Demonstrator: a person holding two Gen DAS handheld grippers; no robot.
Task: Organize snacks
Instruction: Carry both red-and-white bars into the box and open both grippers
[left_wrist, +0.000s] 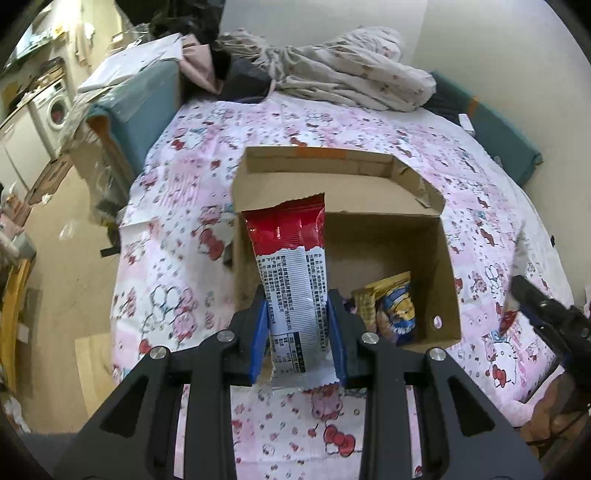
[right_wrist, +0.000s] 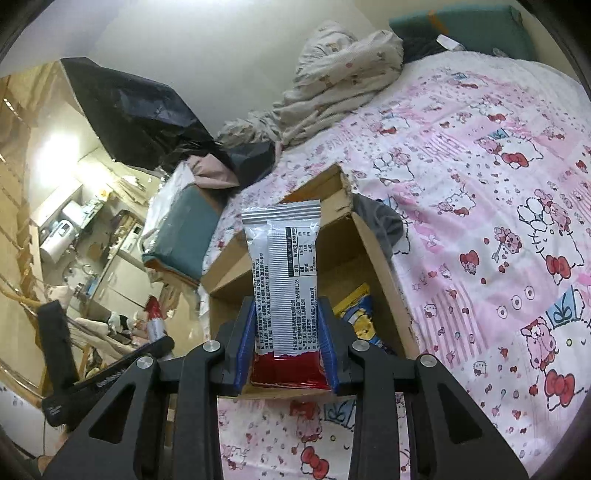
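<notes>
Both grippers tilt over the open cardboard box (left_wrist: 439, 266), the left gripper (left_wrist: 298, 306) clamping a crinkly red-and-white snack packet (left_wrist: 291, 266) and the right gripper (right_wrist: 287, 321) another glossy packet (right_wrist: 282, 273), a yellow pouch (left_wrist: 395, 302) inside at 4 o'clock.

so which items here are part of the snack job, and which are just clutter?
Job: left gripper holding a red packet; right gripper holding another packet; box; yellow snack bag inside.
Clutter: blanket; teal cushion; black bag.
</notes>
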